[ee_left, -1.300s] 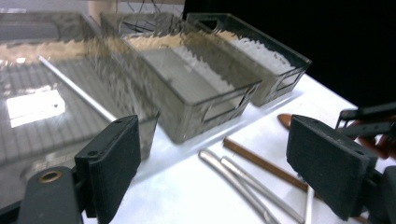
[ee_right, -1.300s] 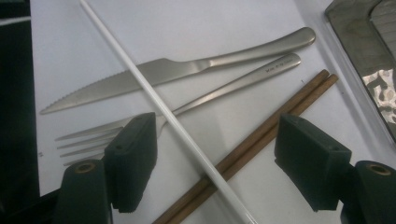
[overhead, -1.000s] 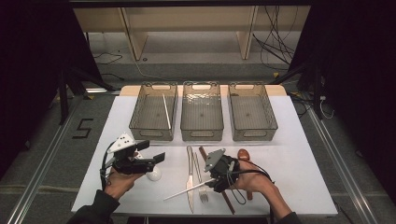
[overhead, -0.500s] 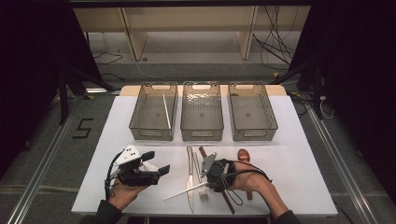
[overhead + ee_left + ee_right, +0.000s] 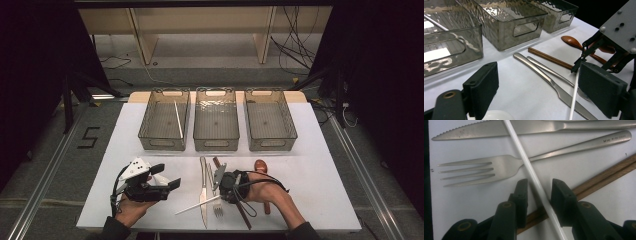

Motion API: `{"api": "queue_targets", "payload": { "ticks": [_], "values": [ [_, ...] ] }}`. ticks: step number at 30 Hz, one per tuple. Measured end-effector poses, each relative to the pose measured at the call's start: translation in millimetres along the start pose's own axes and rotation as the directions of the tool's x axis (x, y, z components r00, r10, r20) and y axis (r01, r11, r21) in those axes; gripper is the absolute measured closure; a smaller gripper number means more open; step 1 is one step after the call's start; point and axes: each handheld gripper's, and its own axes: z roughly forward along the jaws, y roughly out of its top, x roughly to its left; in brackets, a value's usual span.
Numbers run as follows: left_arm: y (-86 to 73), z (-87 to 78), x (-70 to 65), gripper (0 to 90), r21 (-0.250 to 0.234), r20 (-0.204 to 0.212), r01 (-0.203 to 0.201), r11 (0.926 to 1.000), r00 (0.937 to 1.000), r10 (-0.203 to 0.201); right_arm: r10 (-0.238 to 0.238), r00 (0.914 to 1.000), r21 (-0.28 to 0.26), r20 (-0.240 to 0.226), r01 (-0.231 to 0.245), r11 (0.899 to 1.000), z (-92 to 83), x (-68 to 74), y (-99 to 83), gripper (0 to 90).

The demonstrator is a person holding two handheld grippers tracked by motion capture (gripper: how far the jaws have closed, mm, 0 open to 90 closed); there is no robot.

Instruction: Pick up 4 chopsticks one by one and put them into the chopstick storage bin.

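Note:
A white chopstick lies slanted across a steel knife and a fork near the table's front edge. My right gripper points down at one end of it. In the right gripper view its jaws have just been closing, and the chopstick runs between the two pads with a small gap on each side. Brown chopsticks lie underneath. My left gripper is held to the left, open wide with nothing between its jaws.
Three clear grey bins stand in a row at the back: the left one holds another white chopstick, the middle and right hold nothing. A wooden spoon lies by my right hand. A white rounded object sits under the left gripper.
The left gripper has slid slightly toward the front edge and now covers the white rounded object that lay beside it. The right hand has stayed over the cutlery.

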Motion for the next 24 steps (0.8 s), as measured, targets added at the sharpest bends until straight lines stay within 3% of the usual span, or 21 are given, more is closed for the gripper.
{"api": "queue_targets", "payload": {
  "ticks": [10, 16, 24],
  "values": [
    [-1.0, 3.0, -1.7, 16.7, 0.007, 0.000, -0.008, 0.9999, 1.0000, 0.008, -0.028, 0.9996, 0.035, -0.007, 0.028, 0.999, 1.7, 1.9, 6.1, 74.7],
    [-1.3, 4.1, -3.1, 16.7, 0.008, 0.003, -0.008, 0.9999, 1.0000, 0.008, -0.081, 0.9967, 0.066, -0.006, 0.081, 0.995, 1.0, 5.2, 9.3, 79.8],
    [-1.5, 4.6, -3.3, 16.7, 0.009, 0.004, -0.010, 0.9999, 0.9999, 0.010, -0.107, 0.9943, 0.060, -0.008, 0.107, 0.992, 1.3, 5.9, 8.8, 84.0]
  ]
}}
